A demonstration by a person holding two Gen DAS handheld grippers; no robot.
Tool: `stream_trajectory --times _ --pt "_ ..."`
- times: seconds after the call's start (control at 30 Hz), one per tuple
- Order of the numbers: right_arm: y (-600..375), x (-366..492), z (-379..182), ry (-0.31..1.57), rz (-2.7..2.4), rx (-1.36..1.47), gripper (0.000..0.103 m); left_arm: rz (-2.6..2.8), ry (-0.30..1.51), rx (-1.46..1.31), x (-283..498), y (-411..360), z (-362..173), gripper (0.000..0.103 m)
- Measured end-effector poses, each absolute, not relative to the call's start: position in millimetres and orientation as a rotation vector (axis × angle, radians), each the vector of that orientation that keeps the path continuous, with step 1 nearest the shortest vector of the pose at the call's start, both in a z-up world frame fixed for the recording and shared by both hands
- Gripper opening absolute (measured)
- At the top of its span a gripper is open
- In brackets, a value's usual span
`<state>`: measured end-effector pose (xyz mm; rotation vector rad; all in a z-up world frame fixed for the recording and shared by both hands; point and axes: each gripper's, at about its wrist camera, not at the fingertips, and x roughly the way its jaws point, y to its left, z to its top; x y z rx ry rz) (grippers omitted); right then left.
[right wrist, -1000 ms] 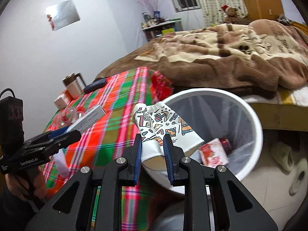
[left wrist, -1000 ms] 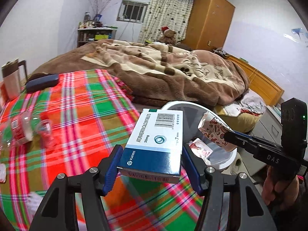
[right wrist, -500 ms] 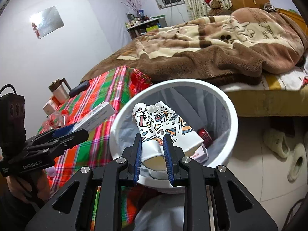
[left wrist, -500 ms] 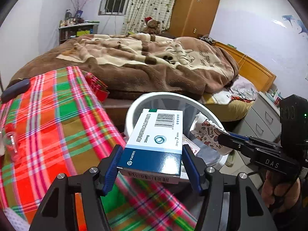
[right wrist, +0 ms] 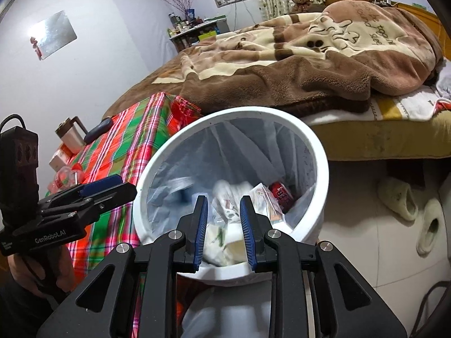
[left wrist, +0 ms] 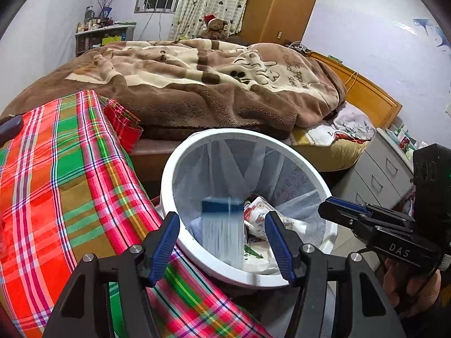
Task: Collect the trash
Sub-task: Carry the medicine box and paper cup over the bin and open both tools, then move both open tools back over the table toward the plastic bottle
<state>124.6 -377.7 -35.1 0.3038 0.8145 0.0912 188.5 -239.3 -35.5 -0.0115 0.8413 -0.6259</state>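
A white trash bin lined with a clear bag stands beside the plaid-covered table; it also shows in the right wrist view. My left gripper is open above the bin's near rim, and the blue-and-white medicine box is blurred, falling between the fingers into the bin. My right gripper is open over the bin, and the patterned paper wrapper drops blurred below it. Other trash, including a red can, lies in the bin.
A bed with a brown blanket stands behind the bin. Grey drawers are on the right. A plastic bottle, a tumbler and a dark case sit on the table. Slippers lie on the floor.
Both grippers moved over the bin and opened. The medicine box left the left gripper and the patterned wrapper left the right gripper; both are falling into the bin.
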Motion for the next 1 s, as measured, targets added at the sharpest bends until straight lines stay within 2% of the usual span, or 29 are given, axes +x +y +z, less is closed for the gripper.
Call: stream_trajectory --times 0.03,0.1,0.9,1.0 --pt "-378.2 124.3 -34.4 0.811 0.089 0.304 0.035 -0.623 0.840 -0.015 188.5 -238.4 -34.6 0.062" --pt "-379.2 124.2 -33.0 0.803 0.091 0.310 0.054 -0.617 0.838 -0.022 187.8 -235.4 -32.5 0.062" --pt "-326.5 114.8 -13.1 0.759 0.267 0.253 0.054 -0.454 0.737 -0.110 138.8 -147.8 -8.3 0.062" --pt "-317.6 115.6 -14.6 0.771 0.281 0.242 0.054 -0.433 0.727 -0.115 132.8 -136.6 -7.5 0.058"
